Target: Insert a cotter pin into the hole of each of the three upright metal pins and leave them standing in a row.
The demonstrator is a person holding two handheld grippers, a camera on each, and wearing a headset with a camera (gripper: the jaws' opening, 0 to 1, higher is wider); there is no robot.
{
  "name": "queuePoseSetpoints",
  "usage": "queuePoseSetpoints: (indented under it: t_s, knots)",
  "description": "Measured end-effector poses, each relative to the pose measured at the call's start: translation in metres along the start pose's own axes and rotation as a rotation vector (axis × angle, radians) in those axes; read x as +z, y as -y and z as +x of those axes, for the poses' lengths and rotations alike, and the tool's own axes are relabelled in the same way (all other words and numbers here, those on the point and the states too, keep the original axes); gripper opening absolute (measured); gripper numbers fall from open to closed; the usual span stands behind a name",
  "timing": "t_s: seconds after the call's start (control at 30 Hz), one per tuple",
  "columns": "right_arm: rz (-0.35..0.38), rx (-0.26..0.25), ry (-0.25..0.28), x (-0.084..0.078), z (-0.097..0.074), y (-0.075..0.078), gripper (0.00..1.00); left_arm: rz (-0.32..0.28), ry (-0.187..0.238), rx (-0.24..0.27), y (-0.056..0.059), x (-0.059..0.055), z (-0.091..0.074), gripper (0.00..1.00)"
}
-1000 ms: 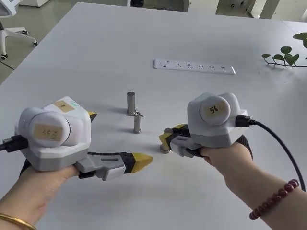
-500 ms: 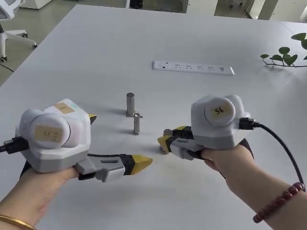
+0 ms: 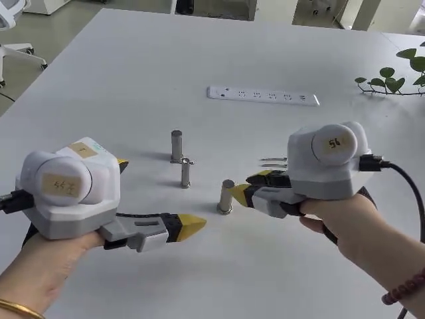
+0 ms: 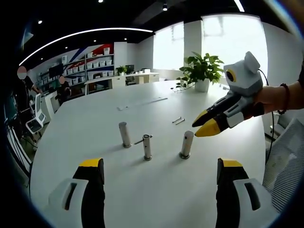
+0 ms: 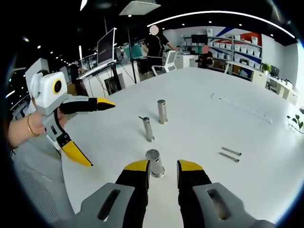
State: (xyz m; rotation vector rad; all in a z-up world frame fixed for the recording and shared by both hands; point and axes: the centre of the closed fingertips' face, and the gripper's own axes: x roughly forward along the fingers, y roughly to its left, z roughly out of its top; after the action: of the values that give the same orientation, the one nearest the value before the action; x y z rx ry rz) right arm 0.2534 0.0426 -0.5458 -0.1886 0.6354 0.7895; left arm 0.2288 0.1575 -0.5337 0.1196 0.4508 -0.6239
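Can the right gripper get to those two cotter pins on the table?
Probably yes: the cotter pins lie on bare table beside the right gripper, nothing between; the nearest metal pin stands ahead of it.

Looked like an open-plan office/lab space: big white conference table (image 3: pixel 133 66) w/ a power strip (image 3: pixel 263 96), office chair (image 3: pixel 16 46) at the edge, shelving w/ storage bins (image 4: pixel 90 64) along the back wall, desk monitor (image 5: pixel 105 45), potted plant (image 4: pixel 202 71) by large windows (image 4: pixel 228 42), ppl (image 5: pixel 154 47) standing behind.
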Motion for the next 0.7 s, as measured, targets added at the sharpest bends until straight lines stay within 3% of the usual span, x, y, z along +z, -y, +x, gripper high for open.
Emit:
queuePoseSetpoints:
  t_s: [0.3, 0.7]
  knots:
    - [-0.047, -0.048, -0.046, -0.003, -0.009, 0.032, 0.15, -0.001, 0.001, -0.006, 0.001, 0.000, 0.001, 0.99]
    - [-0.153, -0.084, -0.134, -0.007, -0.001, 0.078, 0.14, -0.008, 0.011, 0.002, -0.001, 0.000, 0.000, 0.95]
